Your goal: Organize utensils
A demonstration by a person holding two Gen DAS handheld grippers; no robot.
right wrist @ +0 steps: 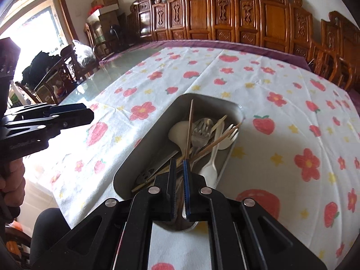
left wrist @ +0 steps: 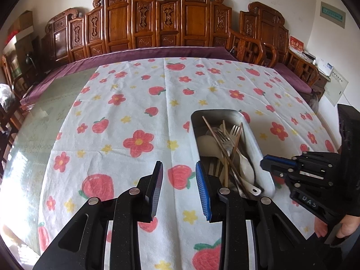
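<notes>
A metal tray [left wrist: 254, 132] sits on the flowered cloth and holds metal forks [left wrist: 225, 138], white plastic spoons [left wrist: 208, 142] and wooden chopsticks [left wrist: 216, 135]. It also shows in the right wrist view [right wrist: 139, 155], with forks [right wrist: 201, 132] and chopsticks [right wrist: 189, 128] inside. My left gripper [left wrist: 178, 175] is open and empty over the cloth, left of the tray. My right gripper [right wrist: 179, 168] hovers over the tray's near end, its jaws narrowly apart with a chopstick passing between them; I cannot tell whether it is gripped. The right gripper also shows in the left wrist view [left wrist: 270, 164].
The white cloth with red flowers and strawberries [left wrist: 139, 117] covers a glass-topped table [left wrist: 45, 112]. Carved wooden chairs [left wrist: 157, 22] line the far side. The left gripper appears at the left in the right wrist view [right wrist: 87, 114].
</notes>
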